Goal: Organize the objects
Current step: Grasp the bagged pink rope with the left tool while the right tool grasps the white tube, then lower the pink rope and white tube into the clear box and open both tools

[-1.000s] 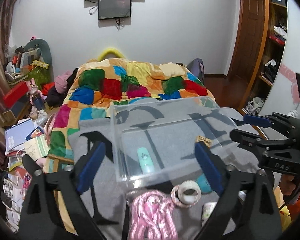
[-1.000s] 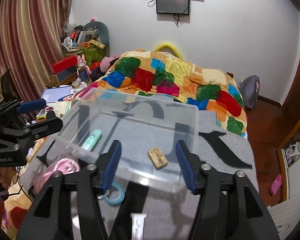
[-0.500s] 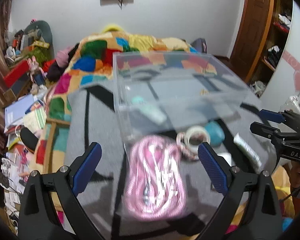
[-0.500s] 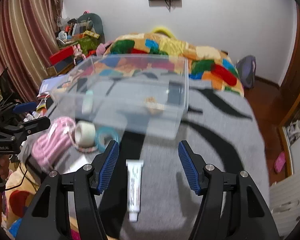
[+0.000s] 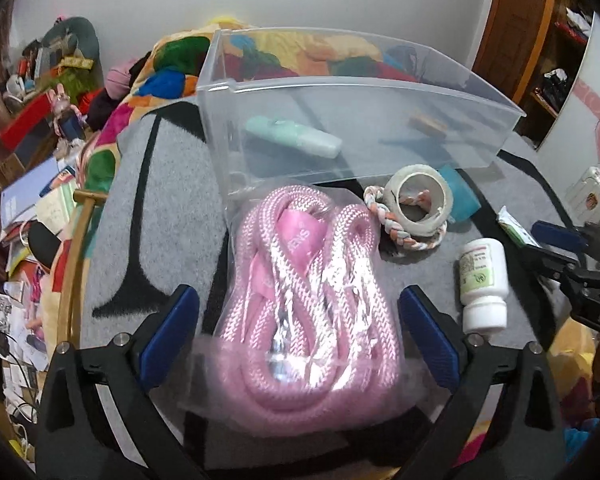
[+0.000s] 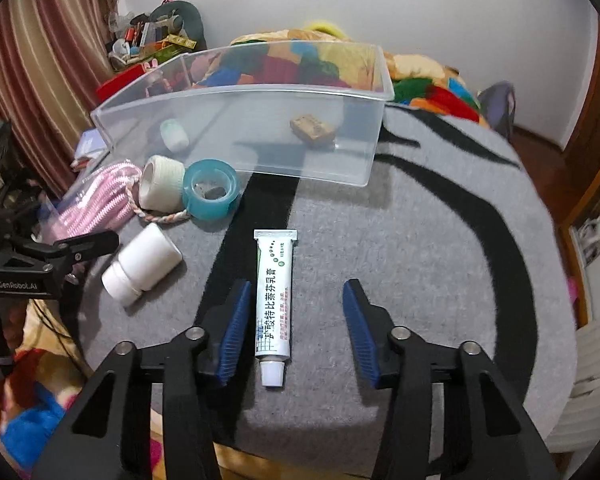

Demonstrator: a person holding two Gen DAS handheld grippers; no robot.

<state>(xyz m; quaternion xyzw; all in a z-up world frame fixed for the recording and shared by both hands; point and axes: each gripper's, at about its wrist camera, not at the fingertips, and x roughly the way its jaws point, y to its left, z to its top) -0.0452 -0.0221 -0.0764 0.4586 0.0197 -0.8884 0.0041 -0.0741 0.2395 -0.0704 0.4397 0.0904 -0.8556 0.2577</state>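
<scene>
Squarely between right tool [image 6: 296, 330] fingers: tube [image 6: 274, 300]

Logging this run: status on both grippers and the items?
Left gripper open over bagged pink rope. Right gripper open around ointment tube. Clear bin ahead, nothing blocking.

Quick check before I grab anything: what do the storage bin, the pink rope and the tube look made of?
Storage bin: clear rigid plastic, glossy; the bedding shows through its walls.
Pink rope: braided cord, probably synthetic, sealed in a thin shiny plastic bag that crinkles and glares.
Tube: white and smooth with printed text, a crimped flat end and a screw cap; plastic or soft metal, can't tell which.
</scene>
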